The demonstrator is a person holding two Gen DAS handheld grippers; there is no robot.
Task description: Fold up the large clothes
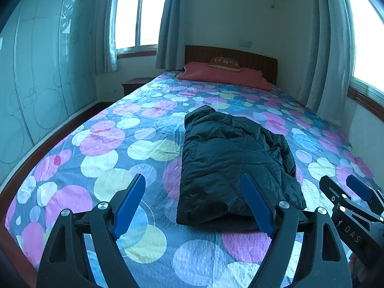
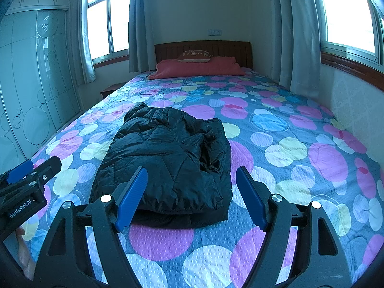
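A black puffer jacket lies folded into a long bundle on the bed, lengthwise toward the headboard. It also shows in the right wrist view. My left gripper is open and empty, held above the bed's near end just short of the jacket's near edge. My right gripper is open and empty, also just short of that edge. The right gripper shows at the right edge of the left wrist view, and the left gripper at the left edge of the right wrist view.
The bed has a bedspread with coloured circles. A red pillow and a small cushion lie by the wooden headboard. A wardrobe stands left, a wall with a window right, and a nightstand at far left.
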